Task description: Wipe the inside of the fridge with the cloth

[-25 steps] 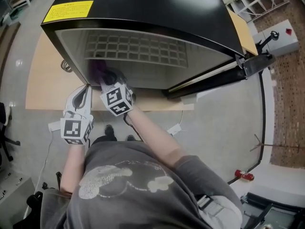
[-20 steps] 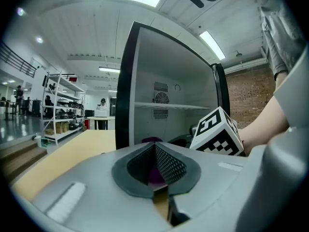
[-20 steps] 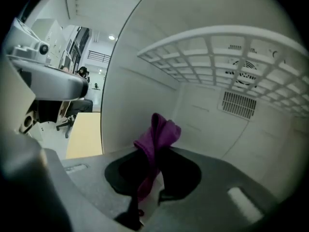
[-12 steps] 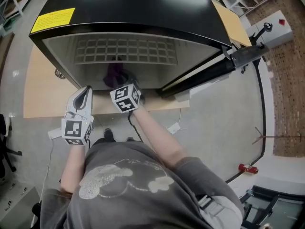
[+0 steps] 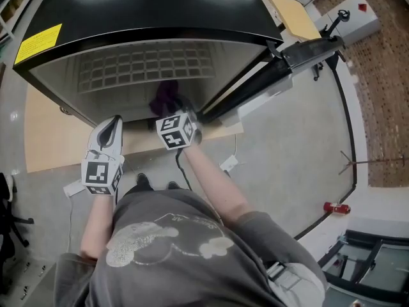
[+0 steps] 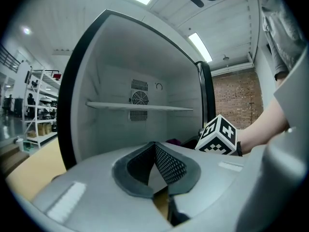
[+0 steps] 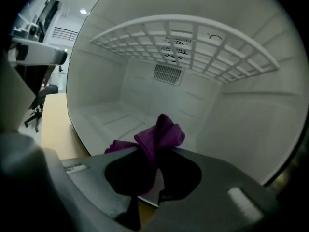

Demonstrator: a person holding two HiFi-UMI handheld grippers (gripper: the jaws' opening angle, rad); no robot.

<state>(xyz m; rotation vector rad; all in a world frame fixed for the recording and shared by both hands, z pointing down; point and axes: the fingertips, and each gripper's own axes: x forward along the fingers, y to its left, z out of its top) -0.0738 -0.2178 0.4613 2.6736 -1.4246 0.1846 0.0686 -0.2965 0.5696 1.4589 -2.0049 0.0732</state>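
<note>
Grey floor (image 5: 294, 158); brick wall (image 6: 240, 100) at 3 o'clock; ceiling strip lights (image 6: 199, 45) at 12; storage shelving (image 6: 38, 105) at 9 o'clock.

One open fridge (image 5: 160, 11) with one wire shelf (image 5: 147, 66) and one yellow label (image 5: 38, 43). One purple cloth (image 7: 159, 133). Two grippers: left gripper (image 6: 155, 148), right gripper (image 7: 153, 152). One table (image 5: 51, 139) beneath the fridge. One red object (image 5: 335, 208) on the floor (image 5: 287, 146). One person (image 5: 166, 248).

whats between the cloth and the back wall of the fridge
Nothing: the right gripper view shows only bare white fridge floor from the purple cloth, pinched in the right gripper, to the back wall. The wire shelf sits above.
</note>
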